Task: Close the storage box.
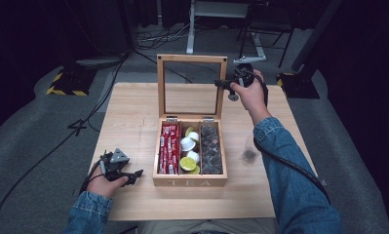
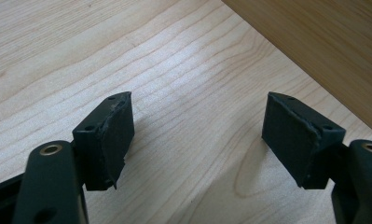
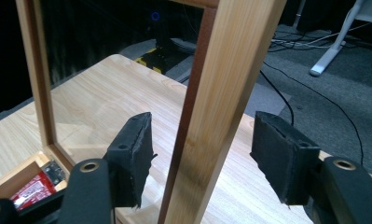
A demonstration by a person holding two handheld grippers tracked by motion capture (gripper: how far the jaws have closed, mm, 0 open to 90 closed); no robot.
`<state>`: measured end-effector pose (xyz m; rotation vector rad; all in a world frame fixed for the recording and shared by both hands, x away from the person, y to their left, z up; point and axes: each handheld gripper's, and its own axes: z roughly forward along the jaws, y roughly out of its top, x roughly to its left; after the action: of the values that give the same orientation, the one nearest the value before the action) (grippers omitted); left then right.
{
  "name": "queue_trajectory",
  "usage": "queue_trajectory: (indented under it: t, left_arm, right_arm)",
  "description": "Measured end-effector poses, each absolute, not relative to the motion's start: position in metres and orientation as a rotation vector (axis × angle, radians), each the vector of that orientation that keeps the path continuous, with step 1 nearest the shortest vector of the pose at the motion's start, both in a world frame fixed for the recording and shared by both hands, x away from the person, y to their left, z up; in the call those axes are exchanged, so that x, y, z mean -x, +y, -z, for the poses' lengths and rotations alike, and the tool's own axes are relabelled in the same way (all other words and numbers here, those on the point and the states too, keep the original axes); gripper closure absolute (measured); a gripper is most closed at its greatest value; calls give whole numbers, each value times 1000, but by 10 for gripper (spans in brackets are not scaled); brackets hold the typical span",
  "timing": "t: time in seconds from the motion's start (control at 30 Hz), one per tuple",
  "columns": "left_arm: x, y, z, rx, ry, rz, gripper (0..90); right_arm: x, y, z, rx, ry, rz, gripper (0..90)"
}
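Observation:
A wooden tea box [image 1: 189, 183] stands mid-table with its glass-paned lid [image 1: 192, 58] upright. Inside lie red packets [image 1: 168, 148], white and green capsules [image 1: 189, 151] and dark packets [image 1: 211, 148]. My right gripper [image 1: 221, 84] is at the lid's right side, held up by a hand. In the right gripper view the gripper [image 3: 202, 144] straddles the lid's wooden side rail [image 3: 225, 84], with a gap at each pad. My left gripper [image 1: 136, 174] rests low on the table left of the box. Its jaws [image 2: 197, 135] stand apart over bare wood, with the box wall [image 2: 323, 42] just beyond.
A small clear cup [image 1: 249, 151] with something dark in it stands on the table [image 1: 133, 122] right of the box, near the right forearm. Beyond the table's far edge the grey floor holds cables, a yellow-and-black base [image 1: 65, 83] and desk legs.

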<state>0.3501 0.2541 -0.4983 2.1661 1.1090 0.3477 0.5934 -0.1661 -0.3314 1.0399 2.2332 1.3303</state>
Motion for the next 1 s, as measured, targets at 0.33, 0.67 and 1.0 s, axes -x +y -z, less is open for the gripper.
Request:
queue_trajectory:
  t: [0.33, 0.67, 1.0]
  left_arm:
    - [-350, 255, 500, -2163, 1092, -362, 246]
    - [-351, 253, 500, -2167, 1086, -370, 233]
    - [-351, 249, 500, -2171, 1099, -379, 221]
  right_arm:
    - [-599, -163, 334, -1062, 2262, -1311, 500]
    - [-587, -163, 324, -990, 2291, -1307, 563]
    - [-563, -169, 305, -873, 2322, -1328, 548]
